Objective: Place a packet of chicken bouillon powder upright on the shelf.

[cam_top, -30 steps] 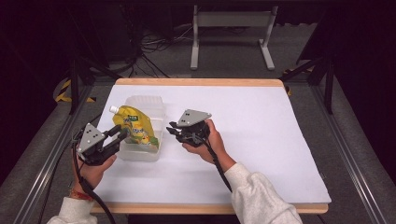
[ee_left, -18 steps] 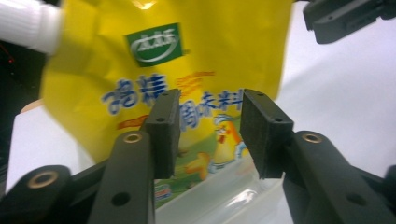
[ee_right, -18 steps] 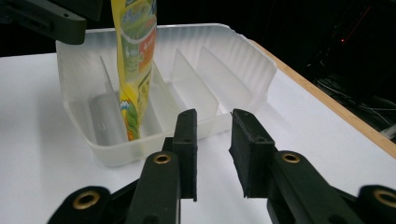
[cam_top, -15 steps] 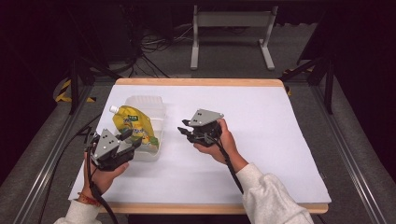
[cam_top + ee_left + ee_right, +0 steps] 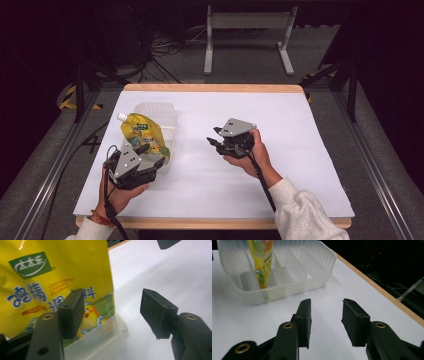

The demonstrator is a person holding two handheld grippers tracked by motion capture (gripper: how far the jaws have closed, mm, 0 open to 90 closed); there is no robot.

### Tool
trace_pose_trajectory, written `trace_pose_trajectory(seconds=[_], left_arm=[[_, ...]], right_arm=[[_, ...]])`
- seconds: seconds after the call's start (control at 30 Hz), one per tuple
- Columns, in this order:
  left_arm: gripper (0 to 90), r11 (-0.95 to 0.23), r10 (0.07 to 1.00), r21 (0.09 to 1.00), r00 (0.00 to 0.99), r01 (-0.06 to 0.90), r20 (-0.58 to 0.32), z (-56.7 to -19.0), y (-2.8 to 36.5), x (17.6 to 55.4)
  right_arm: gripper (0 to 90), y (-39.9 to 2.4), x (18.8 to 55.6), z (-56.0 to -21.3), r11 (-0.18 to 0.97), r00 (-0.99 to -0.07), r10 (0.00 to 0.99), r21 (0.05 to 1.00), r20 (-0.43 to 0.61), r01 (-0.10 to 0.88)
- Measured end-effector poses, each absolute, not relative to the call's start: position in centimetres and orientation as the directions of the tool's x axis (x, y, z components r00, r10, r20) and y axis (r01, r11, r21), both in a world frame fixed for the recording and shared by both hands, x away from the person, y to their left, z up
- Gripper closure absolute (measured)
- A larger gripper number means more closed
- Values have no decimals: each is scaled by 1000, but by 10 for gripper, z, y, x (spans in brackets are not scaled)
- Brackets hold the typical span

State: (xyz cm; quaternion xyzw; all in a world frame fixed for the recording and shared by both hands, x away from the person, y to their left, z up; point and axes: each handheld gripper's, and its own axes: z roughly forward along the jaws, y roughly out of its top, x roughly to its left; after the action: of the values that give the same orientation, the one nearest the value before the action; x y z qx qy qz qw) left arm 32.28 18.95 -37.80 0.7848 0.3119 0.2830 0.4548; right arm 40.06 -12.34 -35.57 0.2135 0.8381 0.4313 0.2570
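— Pouch [image 5: 142, 135] first: where is it, and how will it handle?

— It stands leaning in the tray [image 5: 167, 116] at the left of the table [image 5: 300, 130], in a slot between dividers, cap at the far left. My guess is soft, glossy film with loose granules inside: light, slippery, and it will sag if taken by the middle. The stiff spout neck or the top seam looks like the best place to hold.

— And the claws?

— Left gripper [image 5: 150, 156] sits at the tray's near edge. Its jaws have just been opening; one pad stands in front of the pouch's print, the other over bare table, nothing pinched. Right gripper [image 5: 216, 140] hovers mid-table, well apart from the tray, jaws likewise just opening and empty.

— Anything hard to read?

— The pouch's foot is blurred behind the frosted wall, so how deep it sits I can't tell. The left gripper view cuts off the cap, and whether that near pad touches the film is unclear.
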Motion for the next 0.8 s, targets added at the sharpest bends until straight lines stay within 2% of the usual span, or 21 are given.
trace_pose_trajectory(seconds=[0.33,0.8], left_arm=[[293,-418,721,881,672,223,172,-382,176,320],[260,-476,667,853,720,213,192,-394,158,308]], right_arm=[[535,-147,392,-359,572,-753,592,808,-288,141],[458,-181,381,-365,599,-731,609,783,-308,170]])
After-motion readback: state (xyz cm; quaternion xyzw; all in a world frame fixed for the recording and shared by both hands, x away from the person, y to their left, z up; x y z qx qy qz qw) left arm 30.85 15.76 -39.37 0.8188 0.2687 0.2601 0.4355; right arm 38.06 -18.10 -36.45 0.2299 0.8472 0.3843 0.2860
